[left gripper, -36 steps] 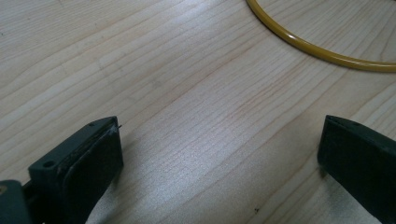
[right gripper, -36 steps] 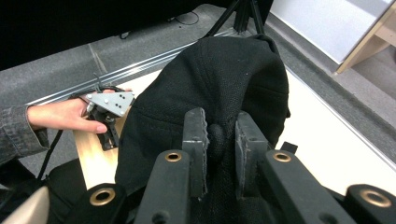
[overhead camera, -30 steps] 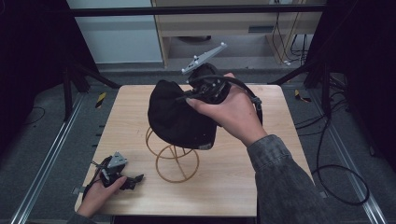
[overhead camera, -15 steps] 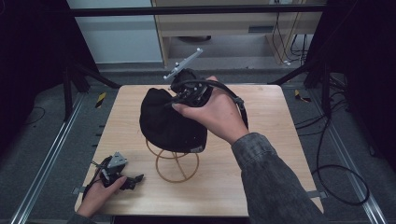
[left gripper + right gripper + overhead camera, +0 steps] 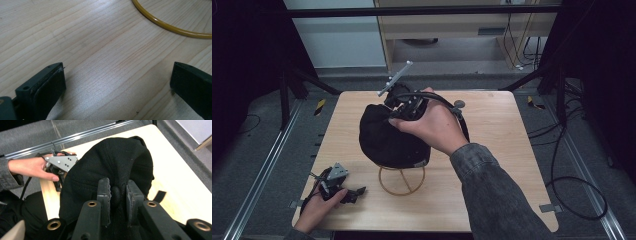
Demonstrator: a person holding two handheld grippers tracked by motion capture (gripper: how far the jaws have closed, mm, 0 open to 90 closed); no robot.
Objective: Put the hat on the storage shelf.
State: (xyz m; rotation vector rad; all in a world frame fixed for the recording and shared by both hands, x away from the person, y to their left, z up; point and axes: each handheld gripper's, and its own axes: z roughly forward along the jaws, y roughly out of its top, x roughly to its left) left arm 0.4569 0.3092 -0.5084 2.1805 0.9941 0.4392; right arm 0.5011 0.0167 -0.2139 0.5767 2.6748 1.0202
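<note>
On the light wooden desk (image 5: 492, 165) we see wide bare wood along the right side and across the near right corner, and a narrower bare strip along the far edge. Near the middle stands a yellow wire stand (image 5: 402, 181), its ring base flat on the wood, and a black cap (image 5: 387, 137) sits over the top of it, hiding the upper part. Open wood lies between the stand and the near left corner, where our left gripper (image 5: 343, 189) rests close to the near edge.

Our left hand (image 5: 314, 209) comes in from the bottom left and lies low on the desk around that gripper. In the left gripper view its fingers (image 5: 50, 85) stand wide apart with nothing between them, just above the wood, and an arc of the yellow ring curves past at the far right.

Our right arm reaches in from the bottom right in a grey sleeve (image 5: 497, 195), and our right hand (image 5: 432, 127) holds the right gripper (image 5: 396, 106) over the far side of the cap, the grey plate tilted up toward the far left. In the right gripper view its fingers (image 5: 103, 195) are clamped on a bunched fold of the cap's black fabric, the rest of which drapes away in front of them.
</note>
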